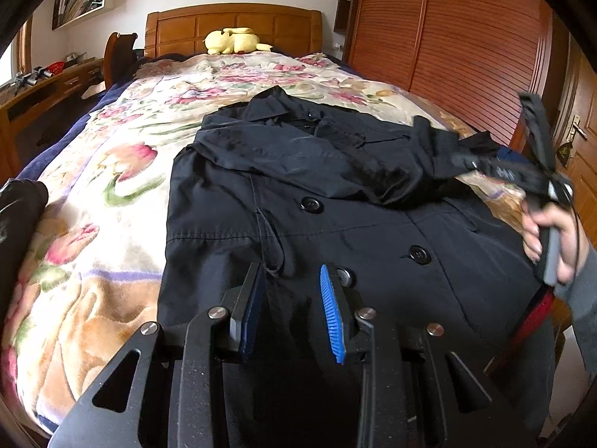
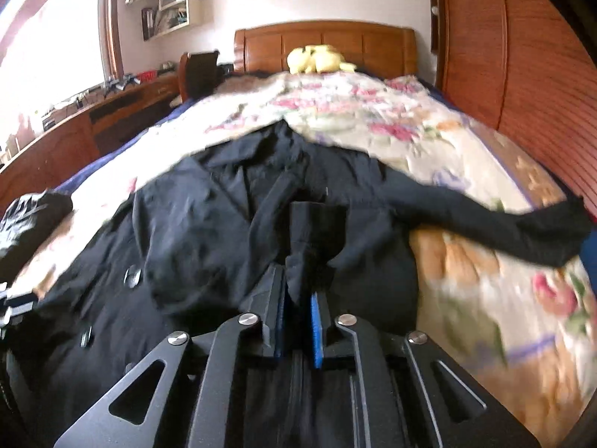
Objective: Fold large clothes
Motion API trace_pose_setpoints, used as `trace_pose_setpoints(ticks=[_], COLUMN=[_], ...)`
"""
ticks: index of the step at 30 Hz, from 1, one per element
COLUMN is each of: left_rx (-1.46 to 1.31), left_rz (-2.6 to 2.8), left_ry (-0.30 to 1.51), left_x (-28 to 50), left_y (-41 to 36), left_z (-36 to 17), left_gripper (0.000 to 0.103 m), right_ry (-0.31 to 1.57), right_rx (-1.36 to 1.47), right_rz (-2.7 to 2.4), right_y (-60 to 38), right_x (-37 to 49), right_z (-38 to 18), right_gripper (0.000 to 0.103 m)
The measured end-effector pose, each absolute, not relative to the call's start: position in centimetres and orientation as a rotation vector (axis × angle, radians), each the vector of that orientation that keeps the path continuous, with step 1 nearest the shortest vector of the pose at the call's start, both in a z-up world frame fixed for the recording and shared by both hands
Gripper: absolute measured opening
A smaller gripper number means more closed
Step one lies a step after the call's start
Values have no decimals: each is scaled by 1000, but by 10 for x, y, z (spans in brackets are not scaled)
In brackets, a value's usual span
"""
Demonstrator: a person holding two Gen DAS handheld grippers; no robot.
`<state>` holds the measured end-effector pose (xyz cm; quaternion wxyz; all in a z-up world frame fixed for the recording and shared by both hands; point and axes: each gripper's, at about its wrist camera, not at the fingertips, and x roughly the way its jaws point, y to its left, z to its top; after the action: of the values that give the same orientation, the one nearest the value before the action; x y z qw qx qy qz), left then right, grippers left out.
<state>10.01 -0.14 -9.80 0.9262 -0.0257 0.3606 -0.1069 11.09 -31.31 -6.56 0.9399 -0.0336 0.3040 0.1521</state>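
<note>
A large black button-front coat [image 1: 335, 201] lies spread on the bed with the floral cream blanket [image 1: 123, 171], its collar toward the orange wooden headboard [image 1: 231, 26] and its lower part toward the cameras. Round black buttons [image 1: 310, 204] show down its front. One black sleeve [image 2: 485, 224] stretches away from the coat's body across the blanket toward the side of the brown slatted wardrobe [image 1: 466, 44].

The right gripper [image 2: 297, 317] is above the middle of the coat, and its blue-padded fingers [image 2: 316, 321] are nearly together, pinching a fold of the black fabric that rises between them. In the left wrist view a hand [image 1: 548, 235] with a grey sleeve holds this gripper's handle at the wardrobe side of the coat; the picture is blurred there.

The left gripper [image 1: 294, 291] hovers over the lower part of the coat, near one button. Its fingers [image 1: 332, 313] stand partly apart, with a clear gap between the blue pads, and nothing is held between them.

Beyond the coat's collar, a yellow plush toy [image 1: 235, 41] rests against the headboard. On the side of the coat away from the wardrobe, another dark bundle of cloth [image 2: 33, 216] lies at the bed's edge, and farther off stands a wooden desk [image 2: 74, 130] under a bright window.
</note>
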Motion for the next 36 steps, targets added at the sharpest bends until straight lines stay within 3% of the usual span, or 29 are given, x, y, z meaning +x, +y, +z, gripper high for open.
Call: trace_pose_setpoints(ticks=[5, 8, 10, 14, 22, 27, 28, 29, 30, 31, 34, 36], left_rx=[-49, -48, -44, -33, -15, -6, -3, -2, 0, 3, 4, 2], left_rz=[-225, -231, -236, -243, -258, -265, -266, -267, -268, -270, -272, -272], left_ry=[745, 746, 749, 749, 756, 762, 765, 766, 766, 766, 768, 765], left_x=[96, 97, 97, 96, 94, 97, 97, 97, 97, 96, 97, 97], left_y=[-9, -13, -17, -24, -38, -45, -46, -47, -48, -49, -50, -50], left_z=[-99, -100, -101, -100, -103, -105, -106, -106, -106, -106, -107, -108], left_gripper=[32, 32, 32, 32, 32, 32, 32, 32, 32, 32, 32, 32], right_ry=[642, 628, 600, 545, 538, 629, 644, 655, 667, 673, 653, 634], right_rx=[-91, -117, -123, -93, -63, -51, -57, -56, -53, -51, -56, -23], right_rz=[319, 302, 297, 312, 278, 295, 294, 301, 313, 322, 293, 331], right_y=[-321, -327, -329, -328, -330, -325, -325, -325, -327, -328, -336, -341], right_x=[77, 62, 58, 60, 103, 140, 144, 145, 145, 142, 125, 108], right_z=[-74, -70, -61, -38, -32, -43, -47, -50, -50, -52, -49, -48], right_gripper=[20, 30, 47, 62, 65, 65, 63, 55, 27, 16, 3, 3])
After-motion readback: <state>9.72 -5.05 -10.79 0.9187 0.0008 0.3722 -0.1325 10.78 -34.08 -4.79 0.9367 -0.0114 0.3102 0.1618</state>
